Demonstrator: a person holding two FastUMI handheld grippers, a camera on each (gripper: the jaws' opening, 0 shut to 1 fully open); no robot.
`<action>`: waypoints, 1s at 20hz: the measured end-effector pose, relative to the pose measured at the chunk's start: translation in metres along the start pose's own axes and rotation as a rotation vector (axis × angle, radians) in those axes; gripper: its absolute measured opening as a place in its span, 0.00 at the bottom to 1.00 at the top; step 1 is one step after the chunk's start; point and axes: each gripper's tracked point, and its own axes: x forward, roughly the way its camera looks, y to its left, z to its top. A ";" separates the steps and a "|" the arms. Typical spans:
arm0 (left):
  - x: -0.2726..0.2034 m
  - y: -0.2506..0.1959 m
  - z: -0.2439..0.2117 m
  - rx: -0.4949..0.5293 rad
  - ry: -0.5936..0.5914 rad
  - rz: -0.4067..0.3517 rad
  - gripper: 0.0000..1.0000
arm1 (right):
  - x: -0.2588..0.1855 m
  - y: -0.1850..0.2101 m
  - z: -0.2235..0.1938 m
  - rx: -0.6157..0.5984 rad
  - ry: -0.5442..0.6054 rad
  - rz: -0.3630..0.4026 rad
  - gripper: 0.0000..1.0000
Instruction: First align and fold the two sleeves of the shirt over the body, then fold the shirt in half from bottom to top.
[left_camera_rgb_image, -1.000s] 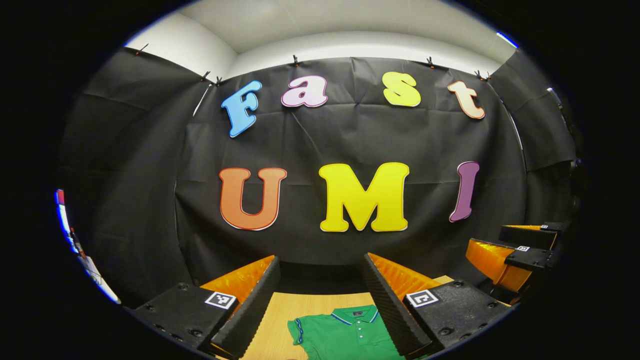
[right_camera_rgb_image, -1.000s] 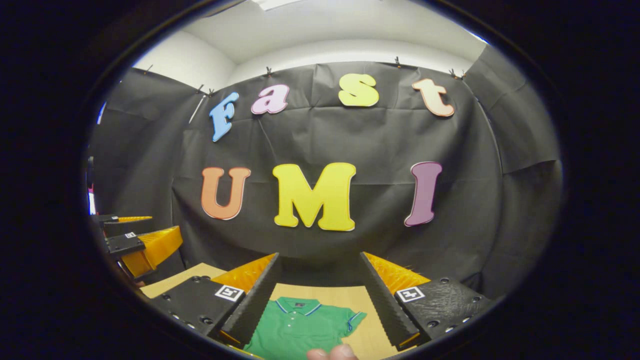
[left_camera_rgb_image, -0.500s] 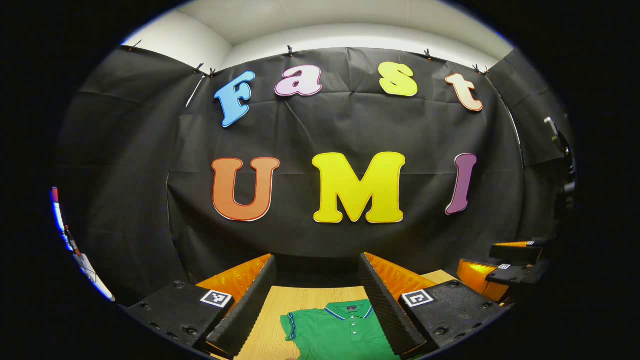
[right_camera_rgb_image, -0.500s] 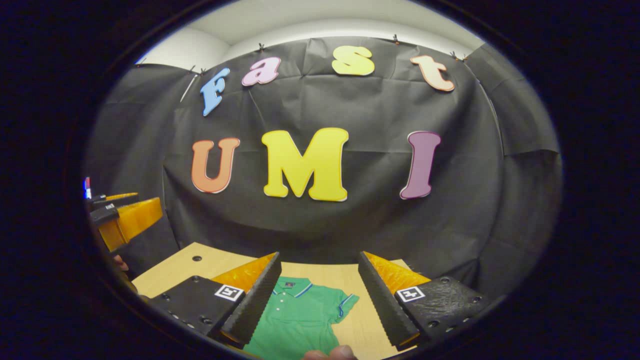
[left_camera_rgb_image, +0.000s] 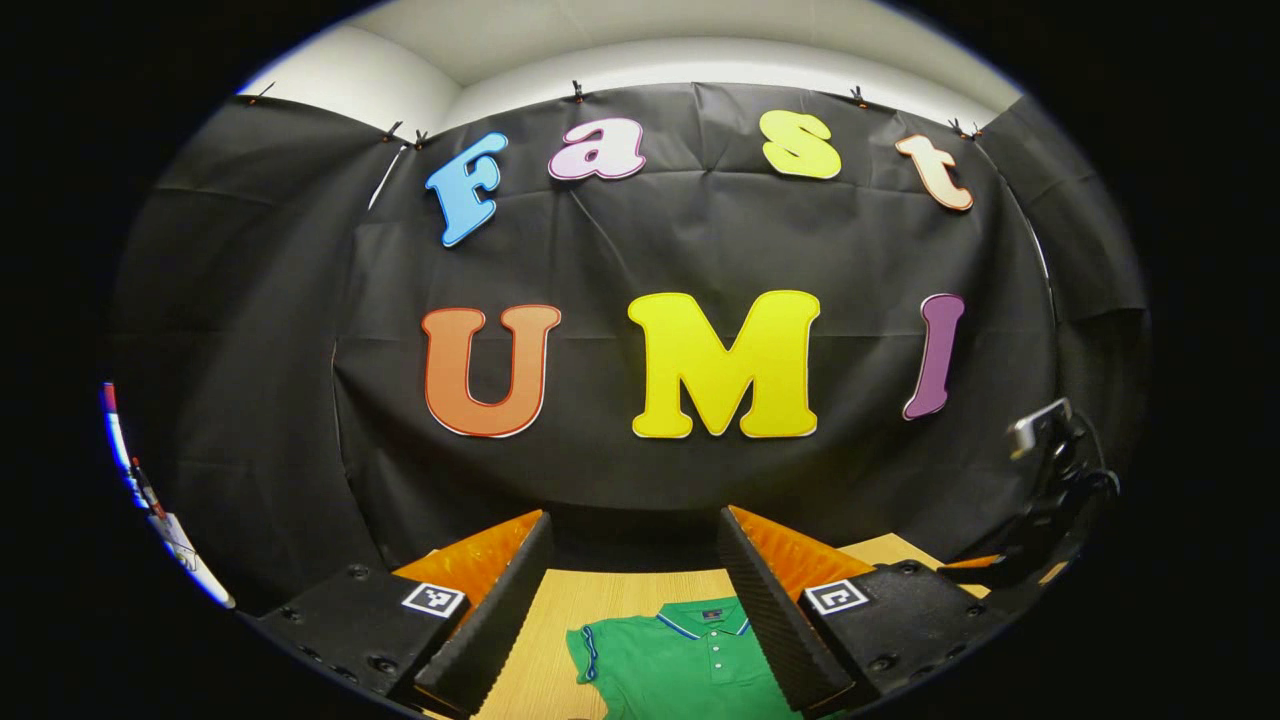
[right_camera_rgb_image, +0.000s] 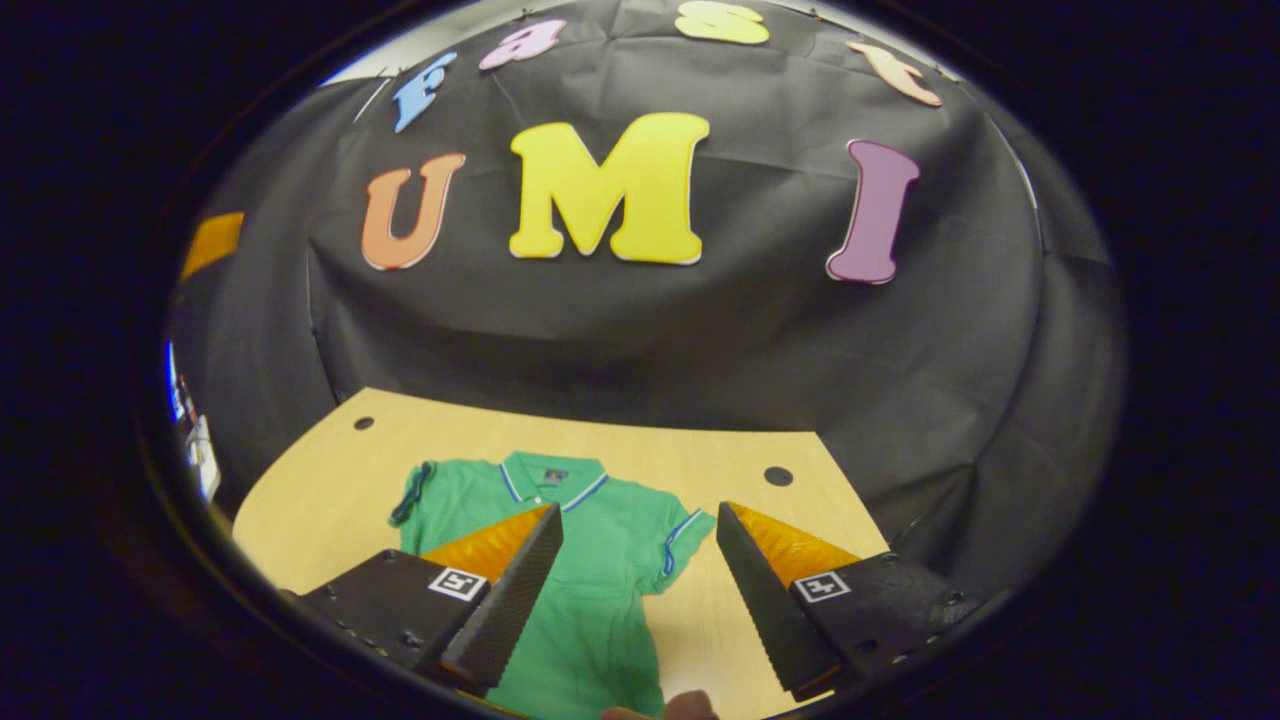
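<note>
the table (right_camera_rgb_image: 330, 470) carries the shirt (right_camera_rgb_image: 590, 560), which lies flat and face up with its collar (right_camera_rgb_image: 552, 478) toward the wall and both short sleeves spread outward, so judging from that, no fold has been made and the task sits at its very start, in the approach to the 1st sleeve. the right gripper (right_camera_rgb_image: 640, 590) is tilted down over the shirt with its 2 fingers wide apart and nothing between them; in the right gripper view the shirt's chest and its right-hand sleeve (right_camera_rgb_image: 690, 535) show in the gap, below and beyond the tips, not touched. the left gripper (left_camera_rgb_image: 635, 600) is held more level, jaws likewise spread and empty, and in the left gripper view the collar and the other sleeve (left_camera_rgb_image: 590, 655) lie low in the gap, well under the fingers. the next move likely calls for each gripper to drop toward its own sleeve, pinch the cuff edge only, and carry it inward over the body so the 2 sleeves line up. a fingertip (right_camera_rgb_image: 690, 705) of the holding hand peeks in at the bottom of the right gripper view.
</note>
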 end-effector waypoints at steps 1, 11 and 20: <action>0.002 0.002 0.000 0.005 0.002 0.005 1.00 | 0.013 -0.002 -0.008 -0.001 0.020 0.001 0.96; 0.023 0.010 -0.008 0.001 0.027 0.055 1.00 | 0.140 -0.030 -0.096 0.037 0.253 -0.011 0.93; 0.023 0.016 -0.026 0.002 0.094 0.110 1.00 | 0.177 -0.030 -0.149 0.163 0.429 0.017 0.59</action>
